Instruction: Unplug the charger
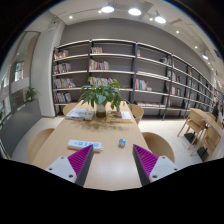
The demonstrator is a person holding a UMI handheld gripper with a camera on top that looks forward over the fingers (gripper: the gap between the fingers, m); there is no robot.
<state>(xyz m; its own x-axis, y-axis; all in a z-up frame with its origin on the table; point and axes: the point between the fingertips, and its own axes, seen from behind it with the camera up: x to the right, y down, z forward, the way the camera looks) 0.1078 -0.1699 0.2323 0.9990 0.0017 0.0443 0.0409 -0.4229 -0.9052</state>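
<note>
My gripper (113, 165) is open above a light wooden table (105, 130), its two magenta pads apart with bare tabletop between them. A white power strip (84, 145) lies on the table just ahead of the left finger. A small blue and white object (122, 142), possibly the charger, sits just beyond the fingers, a little right of the strip. Neither finger touches either thing.
A potted green plant (101, 95) stands at the table's far end, with papers or books (82, 114) beside it. Wooden chairs (157, 145) line the table sides. Long bookshelves (130, 75) fill the back wall. More tables and chairs (200, 125) stand at right.
</note>
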